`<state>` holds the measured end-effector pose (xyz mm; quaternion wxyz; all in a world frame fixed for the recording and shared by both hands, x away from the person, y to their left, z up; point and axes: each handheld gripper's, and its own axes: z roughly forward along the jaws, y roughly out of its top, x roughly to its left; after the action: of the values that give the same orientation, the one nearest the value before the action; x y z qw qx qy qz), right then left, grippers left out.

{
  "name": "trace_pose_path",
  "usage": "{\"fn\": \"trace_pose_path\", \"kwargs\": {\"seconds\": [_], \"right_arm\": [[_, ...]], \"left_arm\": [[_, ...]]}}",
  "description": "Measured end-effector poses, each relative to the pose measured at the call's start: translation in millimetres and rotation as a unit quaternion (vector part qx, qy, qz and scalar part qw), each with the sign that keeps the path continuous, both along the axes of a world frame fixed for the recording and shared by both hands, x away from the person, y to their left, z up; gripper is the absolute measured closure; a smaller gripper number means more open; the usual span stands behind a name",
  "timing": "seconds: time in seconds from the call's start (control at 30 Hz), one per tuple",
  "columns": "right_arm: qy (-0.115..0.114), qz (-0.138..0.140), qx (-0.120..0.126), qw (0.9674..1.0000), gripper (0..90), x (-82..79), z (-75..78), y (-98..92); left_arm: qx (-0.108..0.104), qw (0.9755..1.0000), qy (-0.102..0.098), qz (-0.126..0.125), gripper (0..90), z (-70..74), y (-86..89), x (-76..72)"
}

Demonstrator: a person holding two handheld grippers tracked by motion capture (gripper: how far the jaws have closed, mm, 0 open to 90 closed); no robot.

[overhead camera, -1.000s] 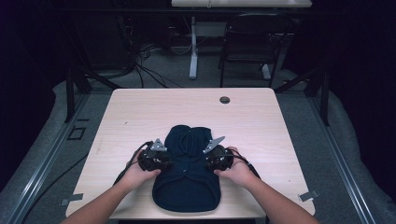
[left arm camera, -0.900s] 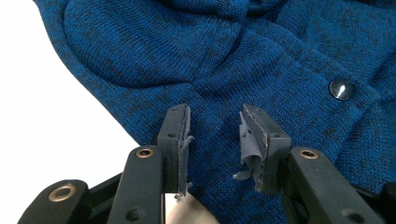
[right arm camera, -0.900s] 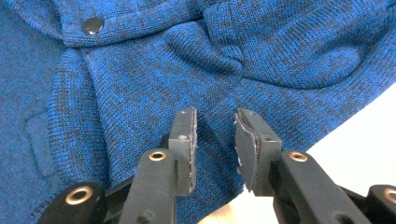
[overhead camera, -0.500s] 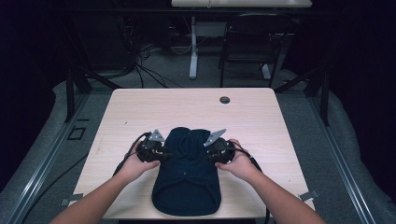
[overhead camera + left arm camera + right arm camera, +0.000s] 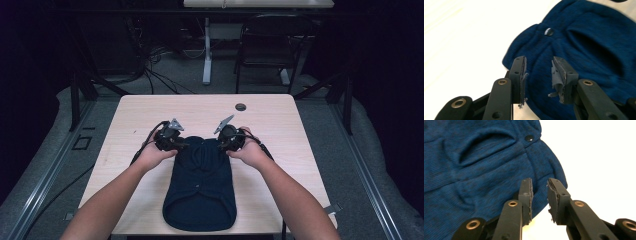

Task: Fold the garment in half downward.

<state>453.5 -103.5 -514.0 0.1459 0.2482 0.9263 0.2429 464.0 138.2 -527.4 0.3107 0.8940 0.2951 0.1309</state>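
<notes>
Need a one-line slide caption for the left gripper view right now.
Left gripper, jaws apart with nothing pinched, poised over the edge of a dark blue knit garment lying on the pale table.

Both hand-held grippers [image 5: 185, 145] [image 5: 216, 143] agape, jaws narrowing.

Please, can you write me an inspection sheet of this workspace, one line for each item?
Surface: light wooden table, a small round dark fitting near its far edge.
Job's things: dark blue knit garment lying flat, snap button at its far end.
Clutter: nothing seen.
Grippers: left gripper and right gripper over the garment's far corners, jaws apart, nothing clamped.
Cables: loose cables on the floor behind.
Surroundings: dark room, chair beyond the table.
</notes>
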Motion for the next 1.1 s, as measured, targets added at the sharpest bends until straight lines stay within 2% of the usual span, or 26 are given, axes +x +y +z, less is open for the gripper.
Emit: {"fn": "trace_pose_path", "kwargs": {"seconds": [0.07,0.17,0.3,0.37,0.53,0.57,0.6,0.7,0.77,0.8,0.9,0.93,1.1], "right_arm": [[0.003,0.0,-0.001,1.0,71.4,5.8,-2.5,2.3],[0.005,-0.016,0.001,0.9999,70.4,14.3,-7.8,3.9],[0.01,-0.032,-0.011,0.9994,67.8,22.8,-17.0,3.2],[0.01,-0.04,-0.007,0.9991,64.9,26.8,-19.7,0.4],[0.025,-0.071,0.03,0.9967,61.1,35.4,-23.5,-8.2],[0.03,-0.069,0.018,0.997,60.6,37.2,-22.2,-10.1],[0.031,-0.076,0.025,0.9963,60.2,37.8,-23.6,-10.2],[0.043,-0.076,0.023,0.996,58.9,39.1,-26.5,-10.0],[0.046,-0.075,0.019,0.9959,58.3,39.0,-29.6,-8.4],[0.05,-0.073,0.008,0.9961,57.9,39.2,-29.9,-7.9],[0.06,-0.083,0.01,0.9947,56.7,39.7,-35.6,-5.8],[0.066,-0.08,0.0,0.9946,56.7,41.0,-35.3,-6.2],[0.073,-0.081,0.004,0.994,60.4,41.0,-36.7,-5.1]], "left_arm": [[-0.001,1.0,-0.001,0.002,64.7,-3.0,-1.7,6.0],[0.011,0.9999,0.0,0.004,65.1,-7.1,-4.8,13.6],[0.015,0.9999,-0.002,0.004,64.5,-8.2,-7.2,22.0],[0.013,0.9998,-0.003,0.013,62.9,-9.0,-7.8,26.0],[0.02,0.9994,0.007,0.027,59.7,-15.6,-7.5,31.6],[0.023,0.9993,0.008,0.028,59.4,-17.3,-7.6,32.1],[0.024,0.9992,0.009,0.029,59.2,-18.8,-7.6,32.4],[0.027,0.999,0.015,0.032,58.6,-22.2,-7.4,33.4],[0.029,0.9988,0.017,0.036,57.9,-23.9,-8.1,33.8],[0.029,0.9988,0.019,0.035,57.6,-24.7,-8.5,34.0],[0.037,0.9985,0.022,0.033,57.5,-27.5,-9.6,33.7],[0.036,0.9984,0.026,0.035,57.6,-28.1,-9.3,33.9],[0.034,0.9981,0.039,0.034,60.4,-30.8,-8.1,34.4]]}}
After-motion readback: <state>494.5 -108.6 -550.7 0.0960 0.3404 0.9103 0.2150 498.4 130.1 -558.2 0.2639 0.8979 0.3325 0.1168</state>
